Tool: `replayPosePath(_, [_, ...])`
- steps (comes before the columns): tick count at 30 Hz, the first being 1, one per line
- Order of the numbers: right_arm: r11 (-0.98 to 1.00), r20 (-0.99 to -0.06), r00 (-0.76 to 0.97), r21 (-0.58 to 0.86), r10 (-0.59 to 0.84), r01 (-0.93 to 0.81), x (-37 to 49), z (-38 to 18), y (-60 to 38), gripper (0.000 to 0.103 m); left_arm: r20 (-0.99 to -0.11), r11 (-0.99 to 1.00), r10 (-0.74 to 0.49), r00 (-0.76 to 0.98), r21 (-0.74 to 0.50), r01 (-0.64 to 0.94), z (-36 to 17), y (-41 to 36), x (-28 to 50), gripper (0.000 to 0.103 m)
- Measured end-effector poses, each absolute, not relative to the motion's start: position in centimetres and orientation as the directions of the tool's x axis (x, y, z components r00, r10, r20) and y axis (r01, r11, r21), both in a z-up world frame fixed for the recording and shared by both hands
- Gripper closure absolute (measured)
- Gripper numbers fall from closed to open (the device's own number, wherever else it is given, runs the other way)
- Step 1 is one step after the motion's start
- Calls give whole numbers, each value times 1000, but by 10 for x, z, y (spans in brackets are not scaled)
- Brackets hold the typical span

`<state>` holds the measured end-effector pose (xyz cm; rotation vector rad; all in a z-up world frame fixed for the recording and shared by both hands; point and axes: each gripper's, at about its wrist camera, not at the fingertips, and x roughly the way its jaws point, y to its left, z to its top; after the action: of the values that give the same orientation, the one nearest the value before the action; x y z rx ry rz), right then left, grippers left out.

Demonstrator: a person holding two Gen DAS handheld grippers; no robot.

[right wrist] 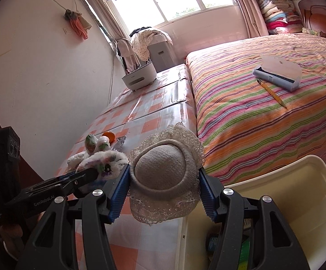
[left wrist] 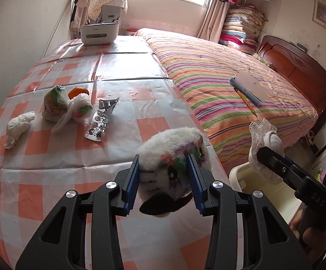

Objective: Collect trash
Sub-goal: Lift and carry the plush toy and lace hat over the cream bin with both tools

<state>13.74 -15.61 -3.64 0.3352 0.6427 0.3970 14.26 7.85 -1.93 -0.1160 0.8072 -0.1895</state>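
My left gripper (left wrist: 166,180) is shut on a fluffy white plush toy (left wrist: 174,155) with coloured tufts and black stripes, held over the checked table's right edge. My right gripper (right wrist: 164,191) is shut on a grey lace-trimmed sock (right wrist: 163,171), held above the rim of a cream bin (right wrist: 297,202). The sock (left wrist: 264,144) and the bin (left wrist: 237,175) also show at the right of the left wrist view. On the table lie a crumpled tissue (left wrist: 19,126), a green-orange wrapper (left wrist: 55,103), a knotted plastic bag (left wrist: 79,110), an orange (left wrist: 78,91) and a foil wrapper (left wrist: 102,118).
A white pen caddy (left wrist: 100,30) stands at the table's far end. A striped bed (left wrist: 230,85) adjoins the table on the right, with a lint roller (left wrist: 248,87) and a pencil (left wrist: 248,104) on it. A wall runs along the left.
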Motion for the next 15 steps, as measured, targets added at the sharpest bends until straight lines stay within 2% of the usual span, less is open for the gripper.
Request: replayPosePath(15, [892,-488,792,426,367,-150,113,-36,-204,48,-725,966,-253,640,-151,210,-25,28,141,63])
